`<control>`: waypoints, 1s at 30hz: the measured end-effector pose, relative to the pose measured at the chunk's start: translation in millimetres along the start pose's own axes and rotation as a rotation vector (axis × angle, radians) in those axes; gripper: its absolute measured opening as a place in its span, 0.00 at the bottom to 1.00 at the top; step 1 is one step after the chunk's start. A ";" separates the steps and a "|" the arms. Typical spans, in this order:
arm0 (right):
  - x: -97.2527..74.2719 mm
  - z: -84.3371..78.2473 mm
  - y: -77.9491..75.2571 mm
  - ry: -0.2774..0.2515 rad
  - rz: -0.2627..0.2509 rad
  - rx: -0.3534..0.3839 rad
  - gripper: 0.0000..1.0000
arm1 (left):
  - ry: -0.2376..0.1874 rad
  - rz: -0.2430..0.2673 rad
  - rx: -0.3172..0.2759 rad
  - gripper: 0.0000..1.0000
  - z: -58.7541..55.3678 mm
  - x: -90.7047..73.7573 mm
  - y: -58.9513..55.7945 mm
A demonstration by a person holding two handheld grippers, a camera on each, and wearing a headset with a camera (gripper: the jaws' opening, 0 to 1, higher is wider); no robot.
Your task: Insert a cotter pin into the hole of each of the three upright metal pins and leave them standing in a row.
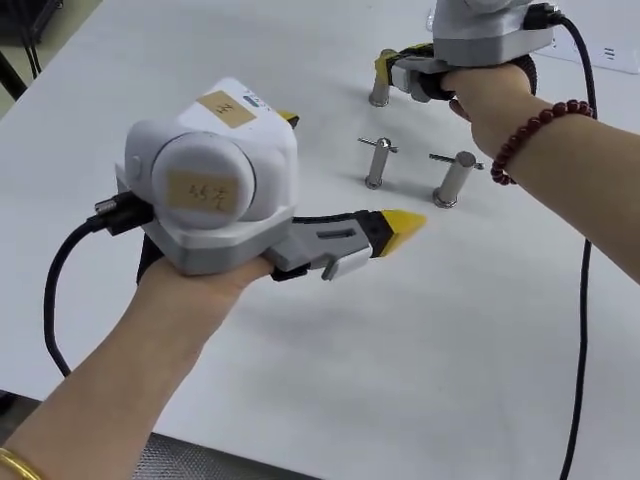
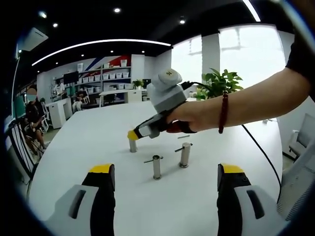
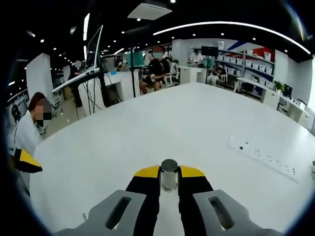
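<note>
Three upright metal pins stand on the white table (image 1: 300, 380). The middle pin (image 1: 377, 163) and the near-right pin (image 1: 455, 178) each carry a cotter pin through the top. My right gripper (image 1: 385, 68) is shut on the far pin (image 1: 380, 93), whose round top sits between the jaws (image 3: 169, 174). I see no cotter pin in that one (image 2: 132, 145). My left gripper (image 1: 348, 170) hovers open and holds nothing, short of the row (image 2: 166, 172), facing the middle pin (image 2: 156, 167) and the right pin (image 2: 185, 155).
A white power strip (image 3: 263, 155) lies on the table to the right of the held pin. A thin metal piece (image 2: 183, 136) lies on the table past the row. Black cables (image 1: 585, 300) trail from both grippers. People sit at desks beyond the table.
</note>
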State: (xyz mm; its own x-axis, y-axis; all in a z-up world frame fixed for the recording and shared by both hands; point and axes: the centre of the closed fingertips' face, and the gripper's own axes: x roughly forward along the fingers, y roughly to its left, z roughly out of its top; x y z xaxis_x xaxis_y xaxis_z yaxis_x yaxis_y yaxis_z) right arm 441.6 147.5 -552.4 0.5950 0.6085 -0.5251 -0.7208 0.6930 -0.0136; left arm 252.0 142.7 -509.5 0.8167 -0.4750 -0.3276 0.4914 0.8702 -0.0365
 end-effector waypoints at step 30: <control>-60.7 -28.8 -39.2 0.044 -0.047 0.048 0.06 | -0.005 -0.029 0.023 0.85 2.7 2.8 -10.7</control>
State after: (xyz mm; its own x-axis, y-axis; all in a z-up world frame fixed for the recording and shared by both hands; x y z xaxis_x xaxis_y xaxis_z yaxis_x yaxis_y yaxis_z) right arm 423.5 72.3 -544.5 0.6106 0.5581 -0.5618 -0.6740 0.7387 0.0013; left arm 249.9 131.7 -507.5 0.8034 -0.5010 -0.3219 0.5220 0.8526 -0.0240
